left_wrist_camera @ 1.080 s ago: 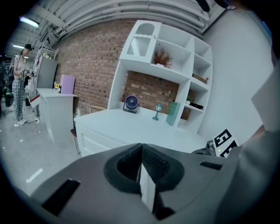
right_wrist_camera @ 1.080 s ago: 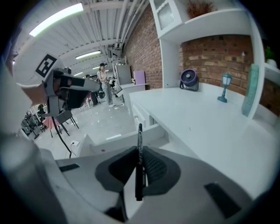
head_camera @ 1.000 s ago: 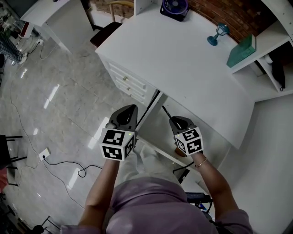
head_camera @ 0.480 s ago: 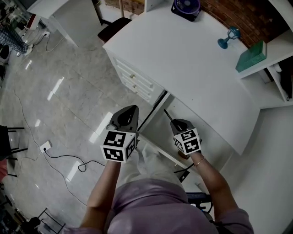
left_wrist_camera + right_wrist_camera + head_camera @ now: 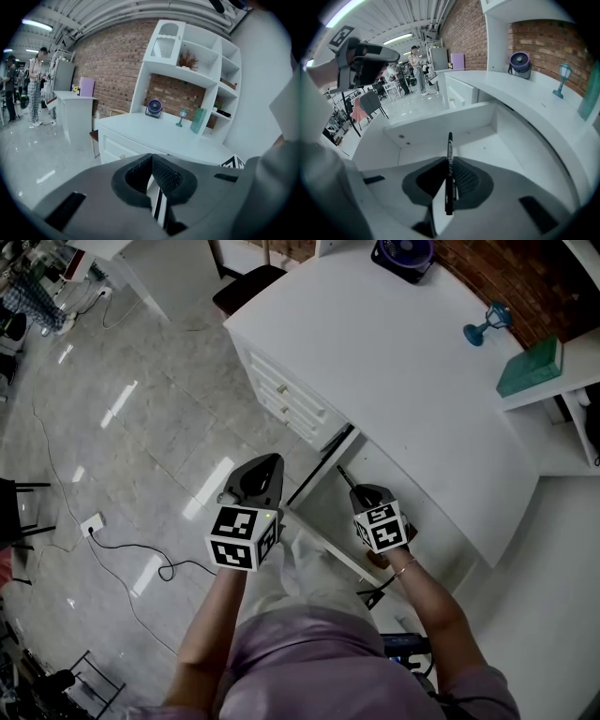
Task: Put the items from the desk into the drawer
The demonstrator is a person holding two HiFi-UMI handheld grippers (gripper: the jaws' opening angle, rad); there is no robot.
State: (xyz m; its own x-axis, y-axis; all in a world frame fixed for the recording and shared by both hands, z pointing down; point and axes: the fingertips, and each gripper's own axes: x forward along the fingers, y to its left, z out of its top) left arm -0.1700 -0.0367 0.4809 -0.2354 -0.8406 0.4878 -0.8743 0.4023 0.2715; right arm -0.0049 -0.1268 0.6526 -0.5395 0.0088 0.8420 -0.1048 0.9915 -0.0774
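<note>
Lower now, right gripper [image 5: 449, 163] fingers clamp pen [image 5: 449, 147] over drawer [image 5: 440, 119]; left gripper [image 5: 151, 161] fingers clenched empty.

Table [image 5: 403, 362] white; drawer [image 5: 440, 123] white inside and out. Shelf unit [image 5: 206, 61] white too. Pen [image 5: 449, 152] black, faint pale print along the barrel. Left gripper [image 5: 265, 463] and right gripper [image 5: 364, 493] — dark grey shells, black ribbed jaws, cubes with black-and-white square markers. Fan [image 5: 403, 253] dark purple. Small lamp [image 5: 486, 322] blue-teal. Box [image 5: 531, 367] teal. Wall [image 5: 487, 268] red-brown brick. Floor [image 5: 141, 427] pale grey — marbled, glossy. Person's top [image 5: 309, 662] mauve
</note>
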